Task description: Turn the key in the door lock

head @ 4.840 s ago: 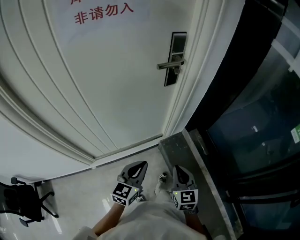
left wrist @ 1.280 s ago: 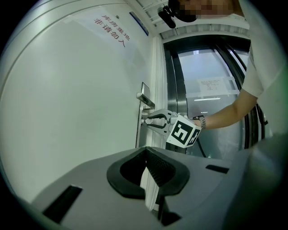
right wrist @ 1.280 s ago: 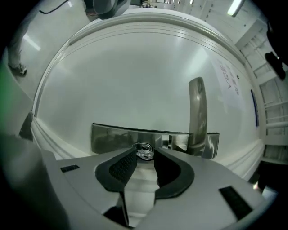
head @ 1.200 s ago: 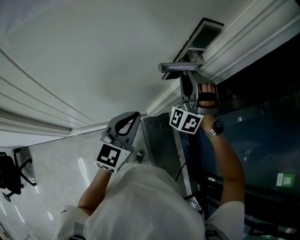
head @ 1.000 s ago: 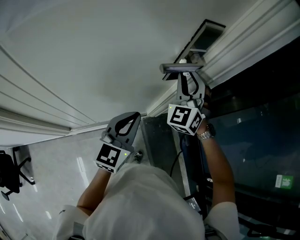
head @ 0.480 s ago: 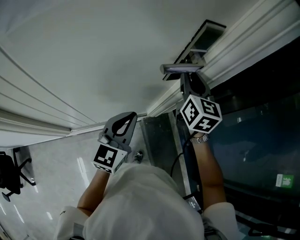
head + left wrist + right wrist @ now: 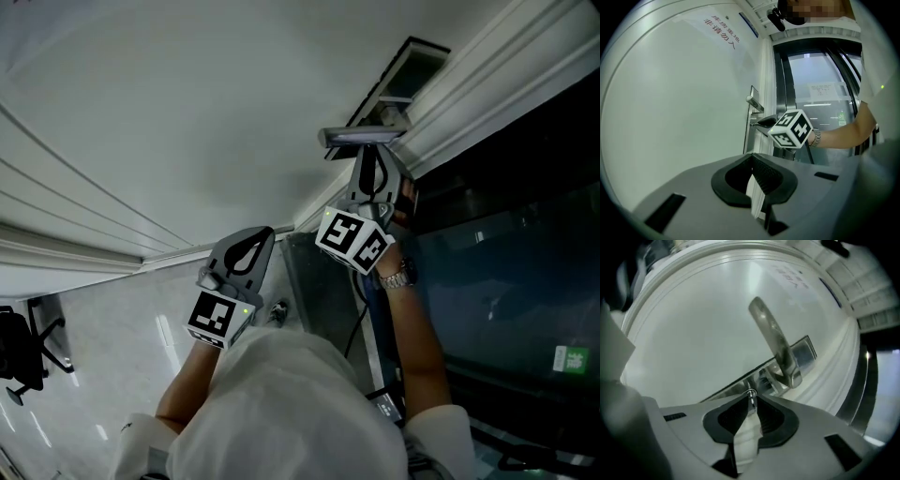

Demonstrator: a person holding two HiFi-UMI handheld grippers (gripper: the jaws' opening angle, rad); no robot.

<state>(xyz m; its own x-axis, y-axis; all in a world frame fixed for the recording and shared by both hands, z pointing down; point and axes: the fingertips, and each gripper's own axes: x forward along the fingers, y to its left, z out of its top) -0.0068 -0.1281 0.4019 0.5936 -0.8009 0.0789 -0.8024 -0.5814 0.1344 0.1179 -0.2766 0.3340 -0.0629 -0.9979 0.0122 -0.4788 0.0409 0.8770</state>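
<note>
The white door (image 7: 187, 112) carries a silver lever handle (image 7: 359, 136) on a dark lock plate (image 7: 398, 75). Just under the handle, my right gripper (image 7: 373, 176) points at the lock. In the right gripper view its jaws have just been closing, and my right gripper (image 7: 751, 404) is pinched on the small metal key (image 7: 751, 394) below the handle (image 7: 773, 338). My left gripper (image 7: 251, 251) hangs lower, away from the door. There my left gripper (image 7: 753, 161) is shut with nothing in it. The right gripper's marker cube (image 7: 792, 129) sits by the lock plate (image 7: 751, 123).
A dark glass partition (image 7: 506, 262) with a stone sill (image 7: 323, 281) stands right of the white door frame (image 7: 469, 66). An office chair (image 7: 19, 352) stands on the tiled floor at the far left. Red characters (image 7: 719, 33) are printed on the door.
The right gripper's marker cube has swung from the right side to the left under the handle as the wrist rolled. The left gripper has stayed where it was.
</note>
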